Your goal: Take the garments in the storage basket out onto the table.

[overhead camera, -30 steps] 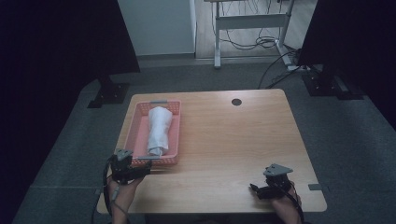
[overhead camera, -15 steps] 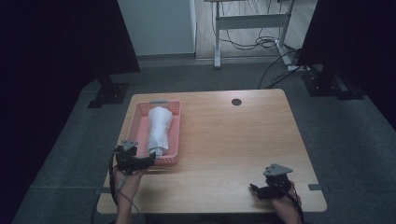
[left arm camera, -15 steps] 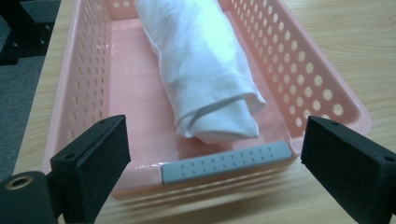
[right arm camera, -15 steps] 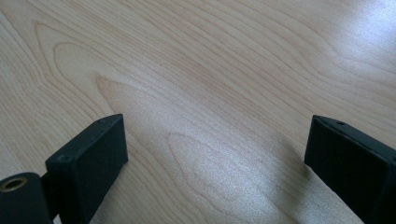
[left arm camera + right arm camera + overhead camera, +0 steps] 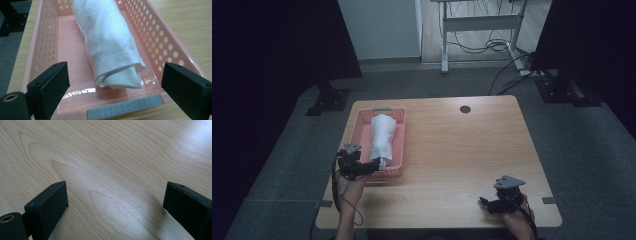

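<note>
Pale wood tabletop (image 5: 447,150) carries a pink perforated basket (image 5: 399,145) at its left side, and a rolled white cloth (image 5: 382,137) lies lengthwise inside it. At the basket's near end the left gripper (image 5: 371,167) hangs with jaws spread wide, the roll's near end (image 5: 117,77) ahead between them, untouched. Near the table's right near corner, the right gripper (image 5: 487,202) gapes wide over bare wood.

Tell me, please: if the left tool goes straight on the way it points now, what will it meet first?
Probably the near end of the white cloth in the pink basket. The left tool stands open just over the basket's near rim, aimed along it; depth is hard to judge.
</note>
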The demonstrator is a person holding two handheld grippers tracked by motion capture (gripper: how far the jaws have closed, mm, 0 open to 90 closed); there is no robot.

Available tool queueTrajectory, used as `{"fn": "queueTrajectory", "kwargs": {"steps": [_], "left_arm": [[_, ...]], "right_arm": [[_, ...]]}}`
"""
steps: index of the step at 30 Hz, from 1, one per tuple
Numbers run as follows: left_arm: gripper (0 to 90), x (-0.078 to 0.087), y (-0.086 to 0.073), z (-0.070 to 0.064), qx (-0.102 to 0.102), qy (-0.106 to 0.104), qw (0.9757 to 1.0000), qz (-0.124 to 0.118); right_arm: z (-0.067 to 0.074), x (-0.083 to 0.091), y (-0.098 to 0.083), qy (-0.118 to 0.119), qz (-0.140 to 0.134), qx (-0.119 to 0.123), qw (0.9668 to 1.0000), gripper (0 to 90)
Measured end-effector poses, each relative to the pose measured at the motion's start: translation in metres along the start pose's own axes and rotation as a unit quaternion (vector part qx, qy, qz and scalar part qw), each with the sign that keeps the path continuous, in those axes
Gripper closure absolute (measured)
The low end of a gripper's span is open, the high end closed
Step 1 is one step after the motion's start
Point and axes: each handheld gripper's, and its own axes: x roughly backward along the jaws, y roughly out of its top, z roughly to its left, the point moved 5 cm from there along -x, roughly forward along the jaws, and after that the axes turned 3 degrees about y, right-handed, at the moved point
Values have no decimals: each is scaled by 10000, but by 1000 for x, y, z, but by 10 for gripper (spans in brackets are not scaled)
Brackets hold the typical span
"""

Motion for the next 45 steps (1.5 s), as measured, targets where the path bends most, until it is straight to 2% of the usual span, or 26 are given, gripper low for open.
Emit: {"fn": "queueTrajectory", "kwargs": {"steps": [5,18,45], "left_arm": [[76,-5,6,-1,-31,-9,10000,4],[76,-14,22,-1,63,2,9999,-97],[76,-46,50,-9,95,16,9999,-127]], "right_arm": [[0,0,0,1,1,-1,10000,53],[0,0,0,2,0,1,10000,53],[0,0,0,13,8,-16,10000,53]]}}
